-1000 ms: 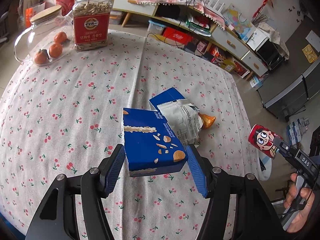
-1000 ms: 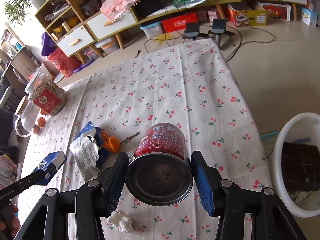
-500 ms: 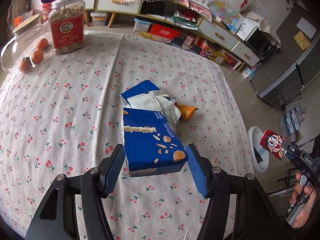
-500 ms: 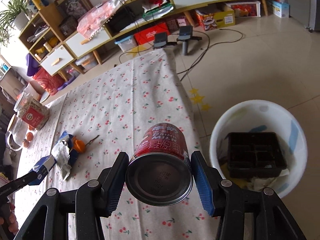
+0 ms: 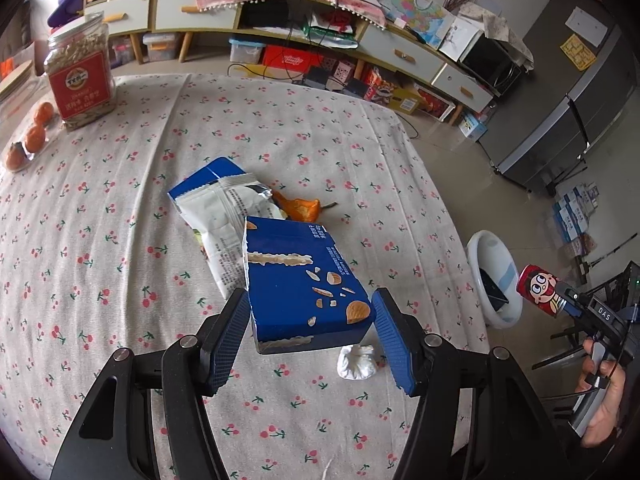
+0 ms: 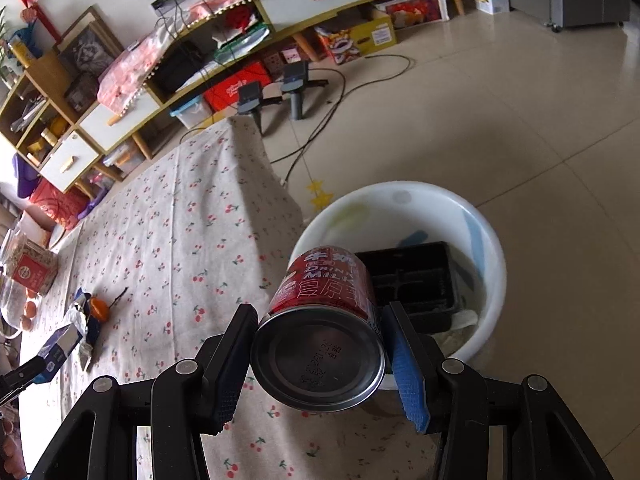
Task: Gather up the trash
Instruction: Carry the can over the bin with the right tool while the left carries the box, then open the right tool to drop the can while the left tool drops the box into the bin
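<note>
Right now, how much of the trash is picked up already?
Done: a black tray lies in the white bin. In hand: the right gripper holds a red can near the bin; the left gripper holds a blue box. Left: wrapper, orange peel, tissue.

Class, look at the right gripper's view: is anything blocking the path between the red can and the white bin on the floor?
Nothing visible. The red can, clamped in the right gripper, hangs just before the white bin, whose mouth is open; a black tray lies inside.
</note>
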A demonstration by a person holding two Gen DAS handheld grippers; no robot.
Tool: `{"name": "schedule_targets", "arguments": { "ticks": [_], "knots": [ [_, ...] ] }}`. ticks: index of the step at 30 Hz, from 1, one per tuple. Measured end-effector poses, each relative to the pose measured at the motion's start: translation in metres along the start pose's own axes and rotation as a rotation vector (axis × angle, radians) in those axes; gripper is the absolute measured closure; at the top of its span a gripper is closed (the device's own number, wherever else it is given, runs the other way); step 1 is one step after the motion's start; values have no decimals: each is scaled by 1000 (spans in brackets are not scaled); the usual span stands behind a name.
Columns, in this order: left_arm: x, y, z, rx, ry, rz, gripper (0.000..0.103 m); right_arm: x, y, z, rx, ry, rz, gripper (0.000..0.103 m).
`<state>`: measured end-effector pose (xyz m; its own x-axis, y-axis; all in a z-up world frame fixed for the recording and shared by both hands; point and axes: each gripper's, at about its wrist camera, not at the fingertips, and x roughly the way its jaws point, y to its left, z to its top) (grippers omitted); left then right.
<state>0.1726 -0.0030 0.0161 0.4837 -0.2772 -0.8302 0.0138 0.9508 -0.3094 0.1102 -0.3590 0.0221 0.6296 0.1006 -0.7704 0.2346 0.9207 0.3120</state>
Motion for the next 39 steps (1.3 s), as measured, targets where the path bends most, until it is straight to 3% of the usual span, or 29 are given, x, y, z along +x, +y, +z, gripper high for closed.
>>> {"name": "schedule_targets", "arguments": {
  "ticks": [17,23,28,32,39],
  "knots": [
    [45,-105,-1,152,74,-74,38,5,-89,7,192,39,-73,47],
    [65,-160,-2,245,88,-94,38,18,-92,12,225,59,-36,47],
    [83,-197,-2,294,95,-117,38,31,-96,13,266,80,50,46],
    [96,-221,-5,320,106,-135,38,33,-110,9,362,110,100,31],
    [122,-258,-9,377,123,-165,38,-9,-115,5,291,36,-36,31]
  ]
}}
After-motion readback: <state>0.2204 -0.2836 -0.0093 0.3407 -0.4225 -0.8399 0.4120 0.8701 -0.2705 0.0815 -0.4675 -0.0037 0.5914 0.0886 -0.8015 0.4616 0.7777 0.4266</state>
